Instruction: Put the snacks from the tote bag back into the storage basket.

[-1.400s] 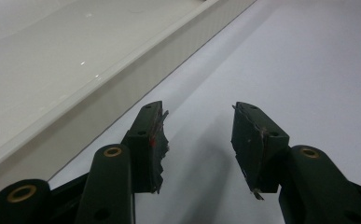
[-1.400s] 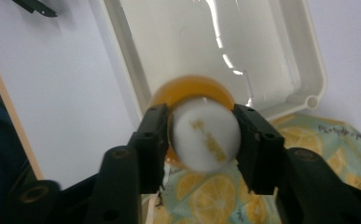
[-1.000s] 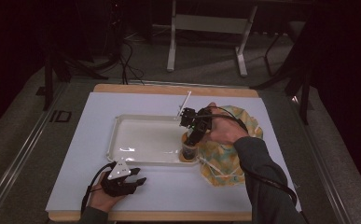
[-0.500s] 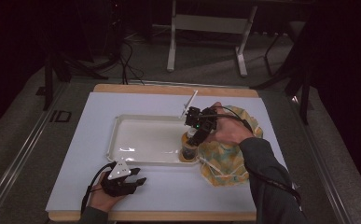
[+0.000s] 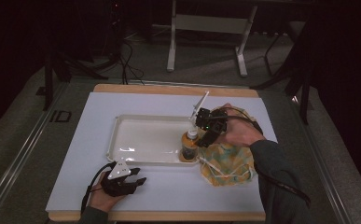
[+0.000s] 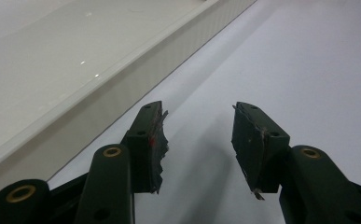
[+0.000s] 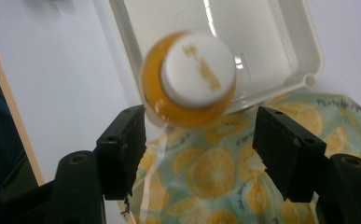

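Since a second ago the right gripper [image 5: 201, 135] has drawn back toward the tray's right end and the orange bottle [image 5: 189, 147] now stands free in the tray's near right corner — upright, white cap up. In the right gripper view the jaws are spread wide with nothing between them; the bottle [image 7: 188, 79] sits just beyond the fingertips, slightly toward the left finger [image 7: 122, 151], and the lemon-print cloth bag [image 7: 215, 172] lies under and beyond both fingers, its edge against the white tray [image 7: 308, 56]. The left gripper [image 5: 122, 182] rests on the white table sheet [image 5: 178, 186] near the tray's front edge — its fingers [image 6: 148, 147] parted a moderate way, empty, with the tray wall [image 6: 122, 79] running past the left finger's outer side.
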`<state>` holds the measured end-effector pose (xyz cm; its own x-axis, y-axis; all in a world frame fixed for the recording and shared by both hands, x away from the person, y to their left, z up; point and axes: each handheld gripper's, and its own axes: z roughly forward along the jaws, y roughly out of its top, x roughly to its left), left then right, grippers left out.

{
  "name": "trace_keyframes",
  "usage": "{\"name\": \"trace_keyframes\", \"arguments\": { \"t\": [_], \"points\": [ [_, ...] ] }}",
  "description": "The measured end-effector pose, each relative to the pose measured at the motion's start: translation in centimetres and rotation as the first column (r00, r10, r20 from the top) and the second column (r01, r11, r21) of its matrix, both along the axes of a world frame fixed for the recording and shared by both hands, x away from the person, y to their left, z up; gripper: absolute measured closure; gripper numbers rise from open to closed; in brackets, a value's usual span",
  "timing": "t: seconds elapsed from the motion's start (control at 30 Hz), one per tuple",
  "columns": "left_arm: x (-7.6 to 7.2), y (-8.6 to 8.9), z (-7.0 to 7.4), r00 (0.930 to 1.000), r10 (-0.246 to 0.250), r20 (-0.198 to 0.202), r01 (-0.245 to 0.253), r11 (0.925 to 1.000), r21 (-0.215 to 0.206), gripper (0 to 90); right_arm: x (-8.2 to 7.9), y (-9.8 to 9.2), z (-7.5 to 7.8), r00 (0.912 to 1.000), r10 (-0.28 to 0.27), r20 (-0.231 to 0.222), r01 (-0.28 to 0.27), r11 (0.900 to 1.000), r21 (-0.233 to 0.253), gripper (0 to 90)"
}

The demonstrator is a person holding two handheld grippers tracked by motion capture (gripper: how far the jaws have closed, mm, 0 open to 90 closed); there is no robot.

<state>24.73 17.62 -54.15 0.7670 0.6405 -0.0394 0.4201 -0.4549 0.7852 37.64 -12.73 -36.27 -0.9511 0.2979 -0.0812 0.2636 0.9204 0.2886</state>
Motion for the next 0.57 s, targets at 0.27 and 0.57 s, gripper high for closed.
{"name": "trace_keyframes", "arguments": {
  "t": [0.27, 0.57],
  "points": [
    [0.0, 0.0, 0.0, 1.0, 0.002, -0.001, -0.002, 1.0, -0.001, 53.4, 0.1, -2.3, -0.5, 0.9995, -0.028, -0.016, 0.028, 1.0, 0.014, 40.2],
    [0.1, 0.0, 0.0, 0.9999, 0.01, -0.006, -0.01, 1.0, 0.0, 53.4, 0.4, -5.7, -1.9, 0.9937, -0.109, -0.028, 0.109, 0.994, 0.019, 44.1]
  ]
}}
